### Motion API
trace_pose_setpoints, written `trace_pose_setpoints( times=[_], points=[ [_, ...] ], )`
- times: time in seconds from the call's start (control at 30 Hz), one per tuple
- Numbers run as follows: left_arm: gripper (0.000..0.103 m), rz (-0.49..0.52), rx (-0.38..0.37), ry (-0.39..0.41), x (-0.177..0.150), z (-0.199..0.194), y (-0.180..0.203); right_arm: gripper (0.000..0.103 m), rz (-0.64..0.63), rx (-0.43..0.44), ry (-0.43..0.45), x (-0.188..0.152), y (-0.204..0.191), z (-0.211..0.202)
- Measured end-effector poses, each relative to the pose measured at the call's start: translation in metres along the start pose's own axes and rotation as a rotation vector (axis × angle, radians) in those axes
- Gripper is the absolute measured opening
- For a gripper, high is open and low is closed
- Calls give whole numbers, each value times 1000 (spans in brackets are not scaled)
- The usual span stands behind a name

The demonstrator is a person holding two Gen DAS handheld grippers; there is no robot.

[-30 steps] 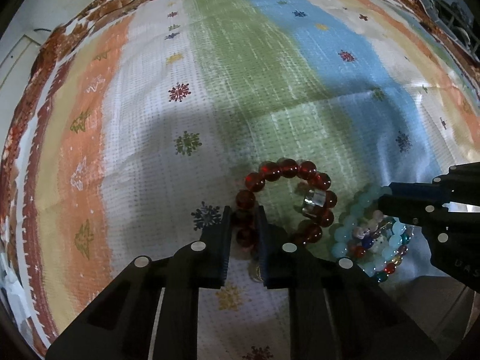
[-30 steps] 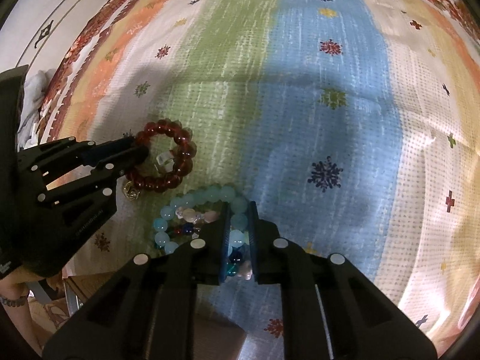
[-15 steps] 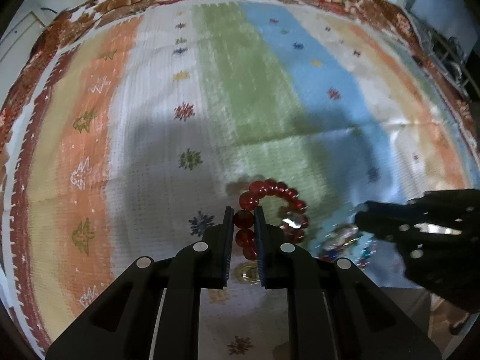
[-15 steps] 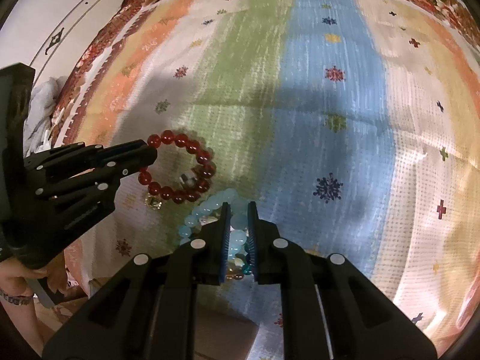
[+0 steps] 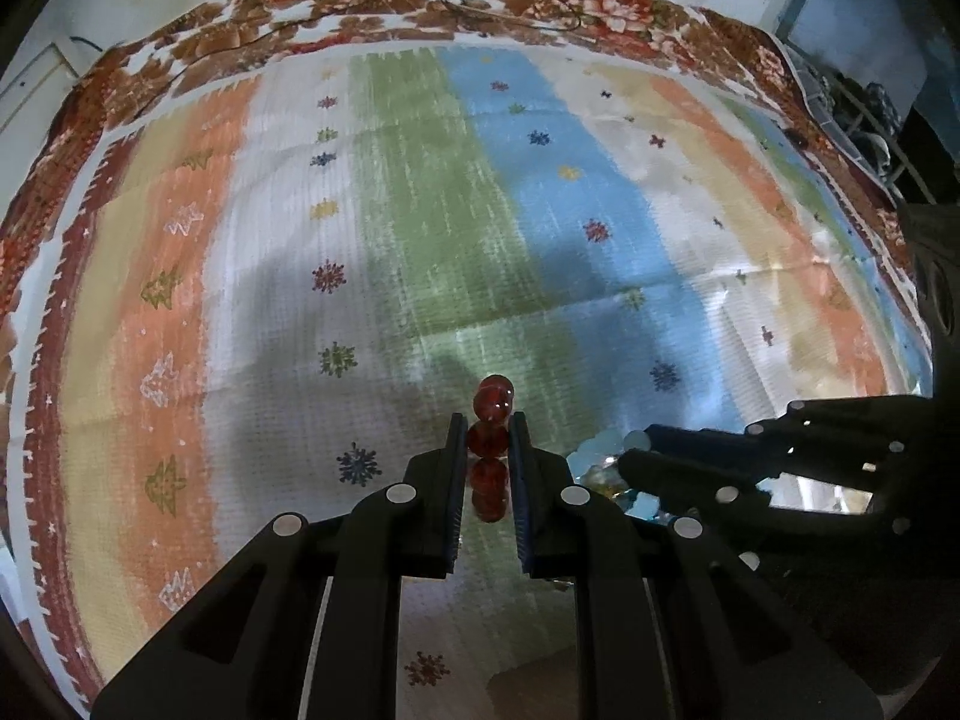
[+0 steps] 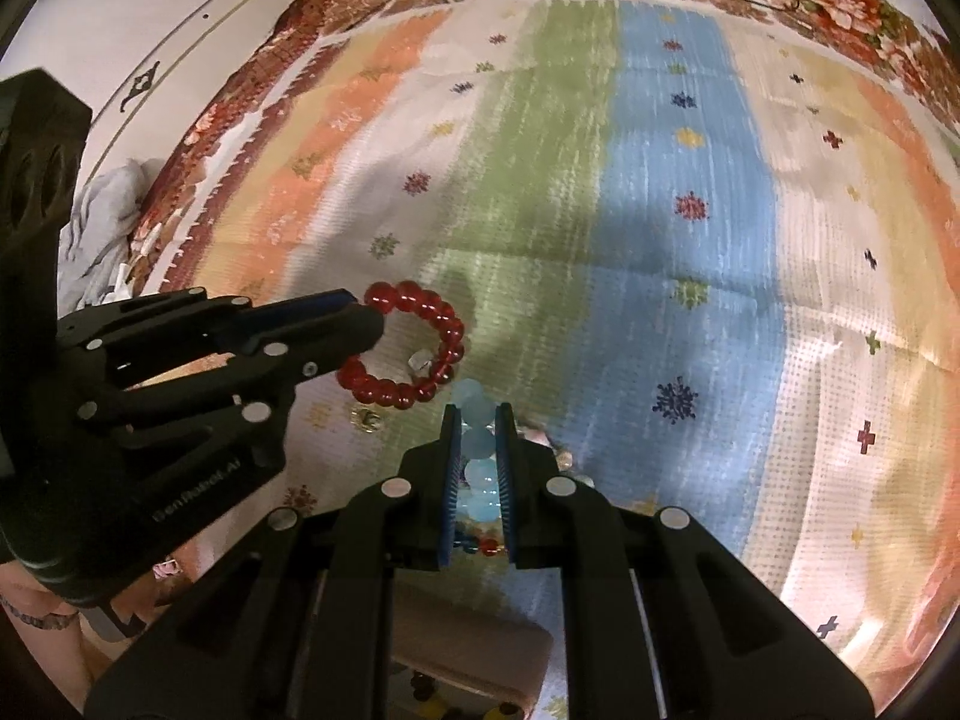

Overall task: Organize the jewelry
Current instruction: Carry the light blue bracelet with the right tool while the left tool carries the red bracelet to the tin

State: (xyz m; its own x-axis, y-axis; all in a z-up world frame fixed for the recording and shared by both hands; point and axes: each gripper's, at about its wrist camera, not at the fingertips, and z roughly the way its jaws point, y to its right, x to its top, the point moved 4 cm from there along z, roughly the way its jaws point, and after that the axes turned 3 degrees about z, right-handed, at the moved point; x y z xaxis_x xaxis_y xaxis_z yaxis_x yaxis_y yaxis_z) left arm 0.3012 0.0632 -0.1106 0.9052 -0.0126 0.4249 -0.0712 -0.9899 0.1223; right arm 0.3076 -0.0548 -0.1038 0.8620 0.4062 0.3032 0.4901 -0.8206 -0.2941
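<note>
Left tool (image 5: 487,441) clamped on red bead bracelet (image 6: 414,354), right tool (image 6: 478,438) clamped on pale-blue bead bracelet (image 6: 477,450): lift both slowly clear of the striped cloth (image 6: 690,240), keeping the 2 strands apart.

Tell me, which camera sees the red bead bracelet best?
The right wrist view. There the red bead bracelet shows as a whole ring, hanging from the left gripper. In the left wrist view you only see a few red beads stacked edge-on between that gripper's fingers, so the ring shape is hidden.
</note>
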Motion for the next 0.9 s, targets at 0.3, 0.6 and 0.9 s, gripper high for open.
trace_pose_setpoints(
  times=[0.3,0.6,0.9],
  points=[
    [13,-14,-1,37,3,-17,0,12,-2,7,28,-1,-10,-13],
    [13,-26,13,43,-1,-23,-6,13,-18,21,40,-3,-17,-24],
    [13,-24,16,56,-6,-32,-5,13,-24,19,58,-9,-21,-34]
  ],
)
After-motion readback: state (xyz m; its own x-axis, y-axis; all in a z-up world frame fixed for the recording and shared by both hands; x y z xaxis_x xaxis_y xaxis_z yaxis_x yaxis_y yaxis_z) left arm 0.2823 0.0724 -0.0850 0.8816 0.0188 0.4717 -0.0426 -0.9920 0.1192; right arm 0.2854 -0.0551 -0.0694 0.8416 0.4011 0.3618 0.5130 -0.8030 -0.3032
